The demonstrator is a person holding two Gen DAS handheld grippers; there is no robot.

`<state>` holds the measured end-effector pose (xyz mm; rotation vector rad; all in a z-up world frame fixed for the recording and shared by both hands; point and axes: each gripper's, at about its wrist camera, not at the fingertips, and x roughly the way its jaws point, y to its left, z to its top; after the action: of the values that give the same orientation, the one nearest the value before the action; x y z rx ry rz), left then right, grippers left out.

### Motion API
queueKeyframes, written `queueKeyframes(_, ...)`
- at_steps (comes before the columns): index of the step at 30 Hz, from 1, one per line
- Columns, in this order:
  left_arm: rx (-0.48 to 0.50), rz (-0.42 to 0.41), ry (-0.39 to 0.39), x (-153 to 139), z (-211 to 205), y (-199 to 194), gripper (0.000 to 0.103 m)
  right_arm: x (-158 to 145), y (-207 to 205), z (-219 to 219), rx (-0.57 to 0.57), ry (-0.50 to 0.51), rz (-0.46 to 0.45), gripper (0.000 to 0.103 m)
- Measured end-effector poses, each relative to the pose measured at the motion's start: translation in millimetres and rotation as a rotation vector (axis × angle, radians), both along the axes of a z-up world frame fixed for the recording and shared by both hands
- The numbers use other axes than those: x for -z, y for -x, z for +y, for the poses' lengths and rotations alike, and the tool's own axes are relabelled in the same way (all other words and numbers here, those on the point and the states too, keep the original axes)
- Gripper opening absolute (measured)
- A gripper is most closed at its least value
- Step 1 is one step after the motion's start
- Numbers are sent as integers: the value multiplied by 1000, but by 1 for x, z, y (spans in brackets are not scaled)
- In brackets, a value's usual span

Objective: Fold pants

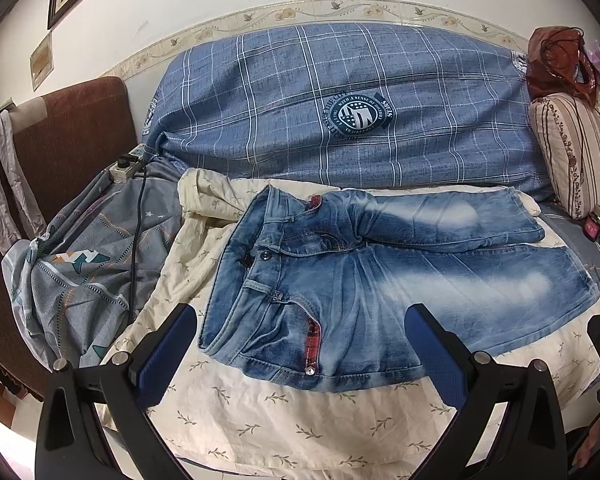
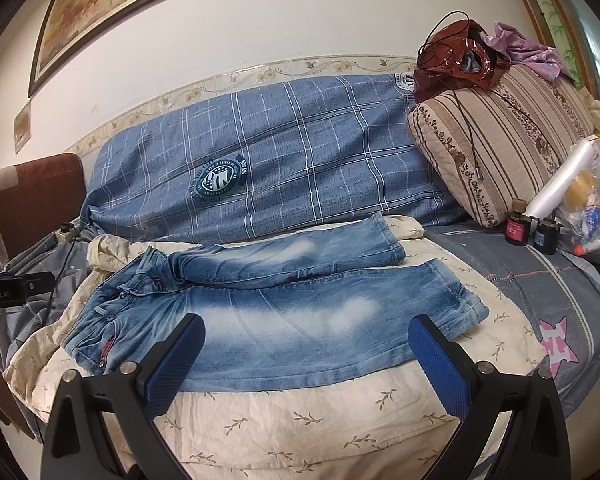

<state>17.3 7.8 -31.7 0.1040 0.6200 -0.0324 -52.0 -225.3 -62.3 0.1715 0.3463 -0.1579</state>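
A pair of faded blue jeans point(image 1: 340, 280) lies flat on a cream leaf-print sheet point(image 1: 260, 420), waistband to the left and both legs stretching right, side by side. It also shows in the right wrist view point(image 2: 284, 320). My left gripper point(image 1: 300, 344) is open and empty, hovering over the near hip and waistband. My right gripper point(image 2: 306, 356) is open and empty, over the near leg between knee and hem. Neither touches the denim.
A blue plaid bolster point(image 1: 340, 112) lies behind the jeans. A striped pillow point(image 2: 500, 140) with a brown bag on it stands at the right, with small bottles point(image 2: 518, 226) and plastic bags. A grey patterned cover point(image 1: 84, 272), a power strip and a cable lie left.
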Motion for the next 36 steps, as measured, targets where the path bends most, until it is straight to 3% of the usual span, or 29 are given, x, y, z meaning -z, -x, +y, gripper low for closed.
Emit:
queueKeyframes(15, -13, 18, -7, 11, 5, -8, 103, 3, -5, -1, 2, 0, 25, 103)
queueKeyframes(23, -38, 46, -20, 16, 24, -43, 103, -15, -40, -16, 50, 74, 25, 103)
queueKeyframes(29, -41, 115, -32, 18, 41, -102, 103, -22, -97, -68, 129, -62, 42, 103)
queueKeyframes(36, -41, 223, -66, 35, 55, -196, 103, -3, -182, -142, 169, -246, 127, 103)
